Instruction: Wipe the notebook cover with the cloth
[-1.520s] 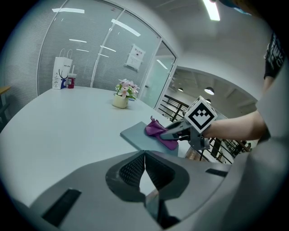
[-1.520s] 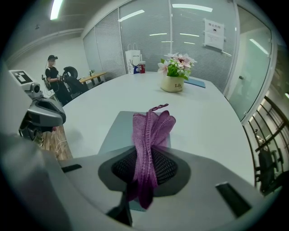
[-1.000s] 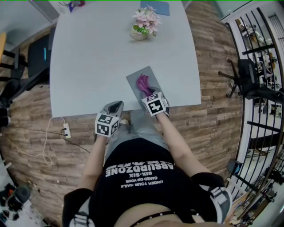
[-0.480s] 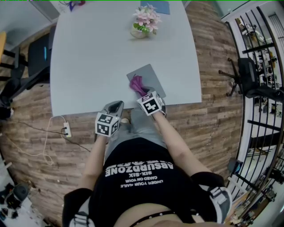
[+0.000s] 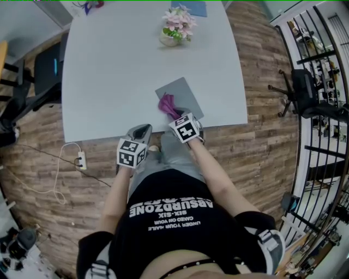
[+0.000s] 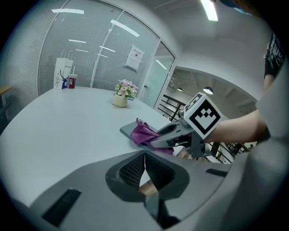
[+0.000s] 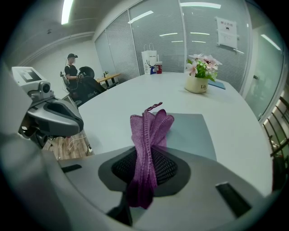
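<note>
A grey notebook lies near the front edge of the white table. A purple cloth rests on its left near corner, and my right gripper is shut on that cloth. In the right gripper view the cloth stands bunched between the jaws over the notebook. My left gripper hovers at the table's front edge, left of the notebook, jaws shut on nothing. The left gripper view shows the cloth, the notebook and my right gripper ahead.
A pot of pink flowers stands at the far side of the table, beside a blue sheet. A black chair is at the table's left. A power strip with a cable lies on the wooden floor. A person sits far off.
My right gripper has dragged the cloth from the middle of the notebook toward its left near corner. My left gripper has stayed where it was.
</note>
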Tool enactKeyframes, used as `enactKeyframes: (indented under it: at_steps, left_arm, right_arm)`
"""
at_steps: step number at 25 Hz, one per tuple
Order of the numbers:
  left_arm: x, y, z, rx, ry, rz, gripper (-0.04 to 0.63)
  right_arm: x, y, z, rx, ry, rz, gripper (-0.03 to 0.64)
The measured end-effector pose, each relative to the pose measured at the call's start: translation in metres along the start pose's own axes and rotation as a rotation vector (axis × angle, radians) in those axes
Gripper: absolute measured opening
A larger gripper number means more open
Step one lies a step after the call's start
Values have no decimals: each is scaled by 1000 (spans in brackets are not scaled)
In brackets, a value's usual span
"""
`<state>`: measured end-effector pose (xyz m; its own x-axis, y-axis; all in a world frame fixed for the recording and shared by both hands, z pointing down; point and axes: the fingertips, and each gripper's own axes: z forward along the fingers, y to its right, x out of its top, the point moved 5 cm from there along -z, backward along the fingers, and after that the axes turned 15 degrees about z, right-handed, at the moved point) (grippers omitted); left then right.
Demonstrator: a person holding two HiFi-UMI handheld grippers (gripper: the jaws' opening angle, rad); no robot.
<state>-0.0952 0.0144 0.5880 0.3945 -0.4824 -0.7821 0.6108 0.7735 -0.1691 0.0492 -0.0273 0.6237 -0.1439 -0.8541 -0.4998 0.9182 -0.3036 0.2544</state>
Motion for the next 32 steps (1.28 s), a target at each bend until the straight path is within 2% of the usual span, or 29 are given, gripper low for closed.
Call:
enactKeyframes:
  at_steps: [17,32]
  left_arm:
    - [-3,9,2,-30,7,18,17]
    - [-3,8,5,-39,3,25,17]
  right_arm:
    - [-35,-6,-17,29,0,64,86]
    - [-38,15,-24,79,-11,127,86]
